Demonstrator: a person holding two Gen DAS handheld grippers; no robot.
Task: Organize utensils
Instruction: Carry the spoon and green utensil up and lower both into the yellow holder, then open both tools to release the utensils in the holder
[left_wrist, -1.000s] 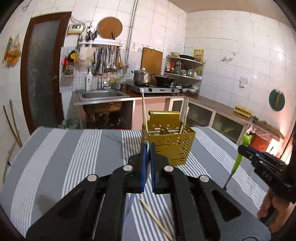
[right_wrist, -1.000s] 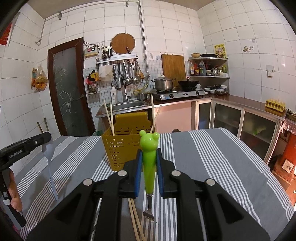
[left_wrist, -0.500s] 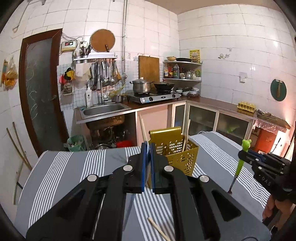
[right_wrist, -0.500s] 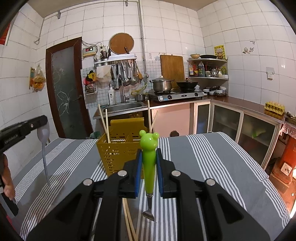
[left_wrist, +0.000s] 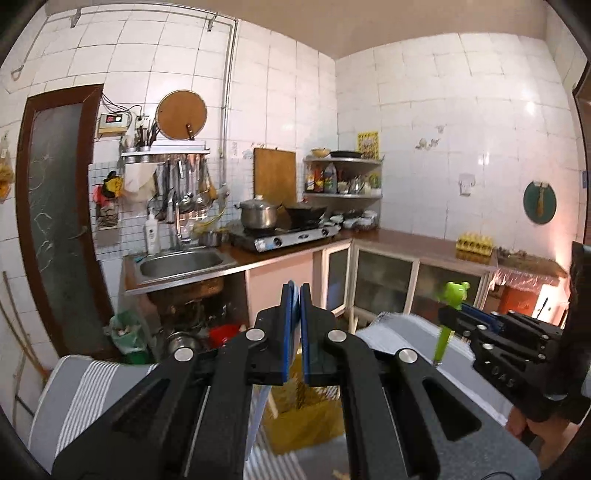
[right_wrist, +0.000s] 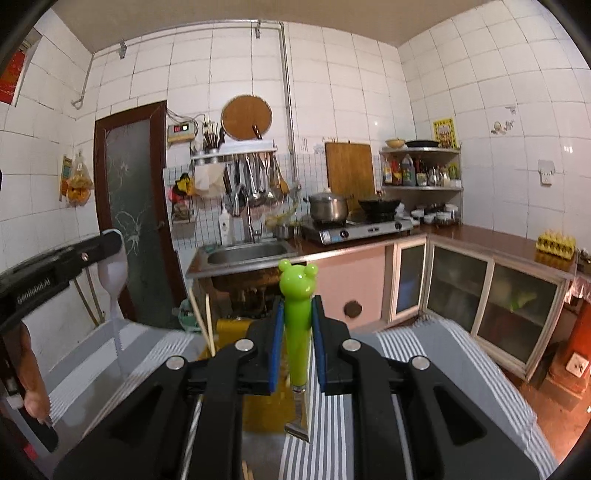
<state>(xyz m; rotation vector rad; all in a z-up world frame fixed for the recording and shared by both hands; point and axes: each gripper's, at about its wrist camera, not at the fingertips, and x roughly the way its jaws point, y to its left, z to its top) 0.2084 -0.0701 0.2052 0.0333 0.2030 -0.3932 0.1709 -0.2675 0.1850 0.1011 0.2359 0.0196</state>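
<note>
Above the striped table (right_wrist: 436, 354), the right claw (right_wrist: 295, 347) clamps a green frog-topped fork (right_wrist: 295, 317) upright, tines hanging over the yellow basket (right_wrist: 229, 332). Alongside it, the left claw (left_wrist: 295, 332), jaws almost together, pinches a white spoon (right_wrist: 112, 280) by its bowl, the handle dangling over the table's left side. One chopstick (right_wrist: 201, 325) stands in the basket.

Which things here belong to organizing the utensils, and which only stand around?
Job: green frog-handled utensil in right gripper; white spoon in left gripper; yellow utensil basket; chopsticks.

Around: sink, pot, egg tray.
</note>
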